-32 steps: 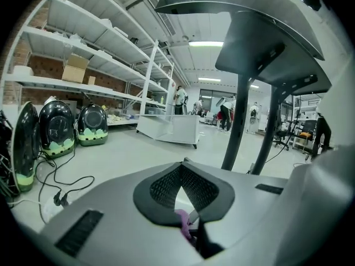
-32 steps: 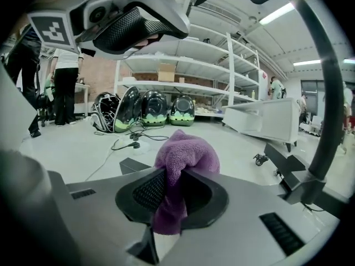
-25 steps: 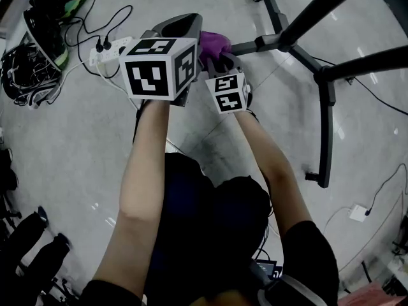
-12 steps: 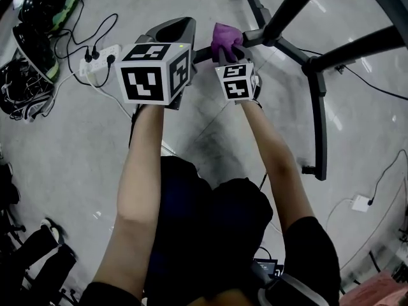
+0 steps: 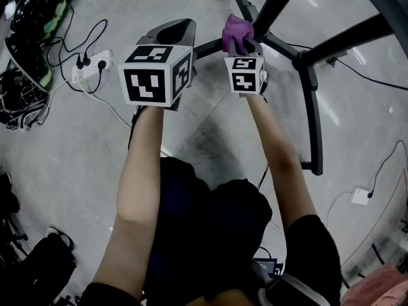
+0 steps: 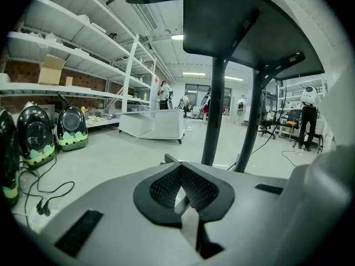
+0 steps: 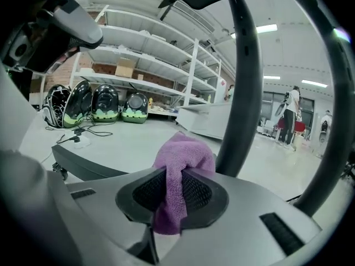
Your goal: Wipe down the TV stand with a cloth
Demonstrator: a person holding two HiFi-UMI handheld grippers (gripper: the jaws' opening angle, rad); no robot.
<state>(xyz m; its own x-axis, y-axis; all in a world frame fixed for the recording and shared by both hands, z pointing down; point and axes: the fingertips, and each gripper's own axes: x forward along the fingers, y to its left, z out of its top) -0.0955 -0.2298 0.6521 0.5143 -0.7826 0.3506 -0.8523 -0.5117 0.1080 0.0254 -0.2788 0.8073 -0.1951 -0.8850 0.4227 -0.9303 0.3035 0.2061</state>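
the right hand-held gripper [image 7: 177, 197] is squeezed tight on the purple cloth [image 7: 184, 158]. a soft bunch sticks out past its tips, most likely so it can rub the tv stand [image 5: 275, 4]. the cloth is right by the stand's dark pole, low near the floor, but i cannot tell if it touches. the left hand-held gripper [image 6: 181, 190] has its jaws pressed together on nothing and hangs just beside, probably to stay out of the way.
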